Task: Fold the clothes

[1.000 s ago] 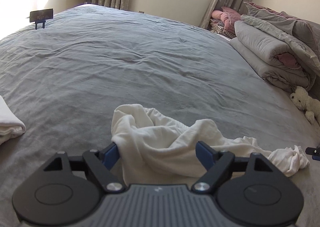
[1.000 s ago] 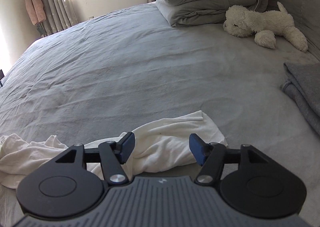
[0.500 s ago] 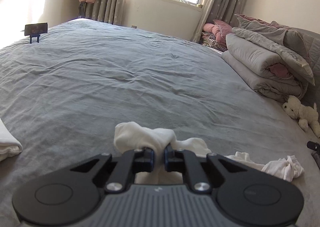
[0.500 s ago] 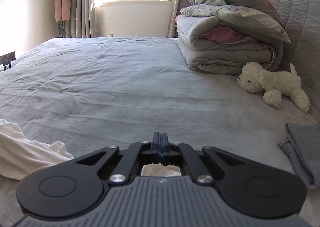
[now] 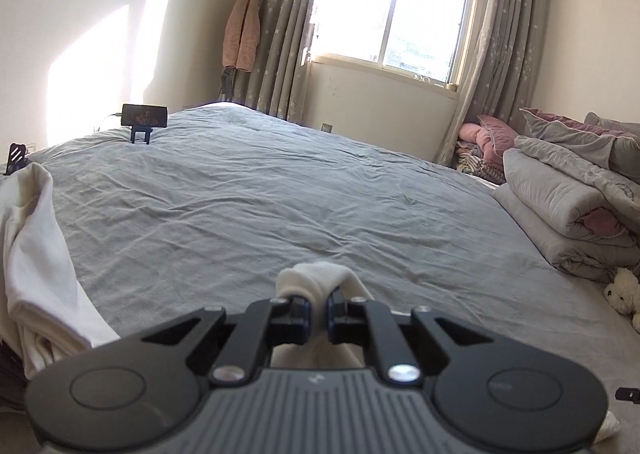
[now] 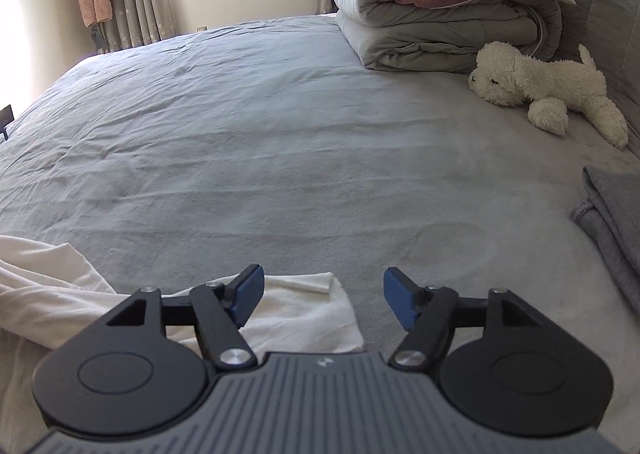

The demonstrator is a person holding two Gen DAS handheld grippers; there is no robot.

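Garment [image 5: 316, 278] cream-white. Bed sheet [image 6: 280, 126] plain grey-blue. Gripper pads [image 6: 400, 304] blue, arms black. Plush dog [image 6: 536, 82] cream. Folded duvet [image 6: 432, 26] grey, pink lining. Curtains [image 5: 280, 34] grey, small pale star pattern. Hanging cardigan [image 5: 242, 34] dusty pink.

Ahead of my grippers the grey bedsheet [image 6: 280, 126] lies open. My right is hemmed by the folded duvet [image 6: 432, 26], plush dog [image 6: 544, 86] and grey garment [image 6: 612, 214]; a phone stand [image 5: 142, 122] marks the far left.
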